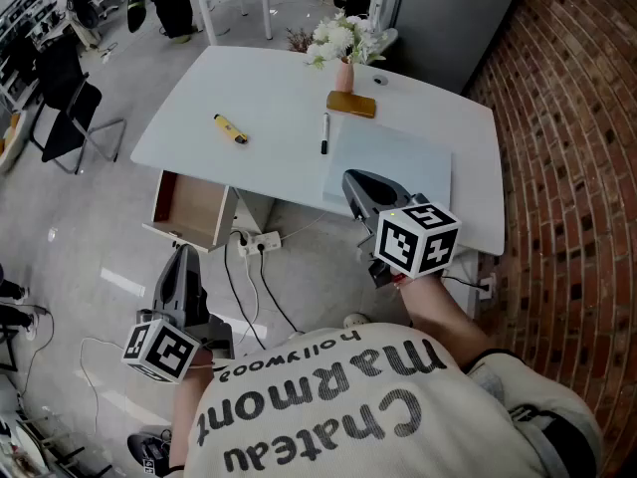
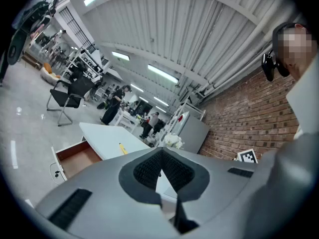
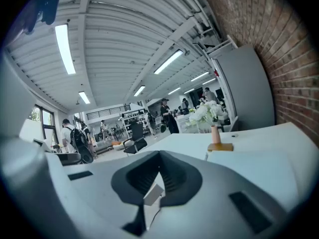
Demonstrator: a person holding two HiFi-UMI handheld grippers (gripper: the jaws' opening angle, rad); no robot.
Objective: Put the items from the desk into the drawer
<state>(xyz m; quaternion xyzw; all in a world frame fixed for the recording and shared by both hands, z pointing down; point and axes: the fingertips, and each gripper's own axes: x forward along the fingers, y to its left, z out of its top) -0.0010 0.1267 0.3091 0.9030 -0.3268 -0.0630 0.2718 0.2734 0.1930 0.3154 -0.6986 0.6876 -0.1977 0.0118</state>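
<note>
Left gripper (image 1: 184, 257) and right gripper (image 1: 356, 185): fingers fully closed, holding nothing. Drawer (image 1: 189, 210) stands open under the table's (image 1: 279, 98) near edge.

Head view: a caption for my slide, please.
Left gripper and right gripper, shut, face a desk with pen and yellow marker; drawer open.
</note>
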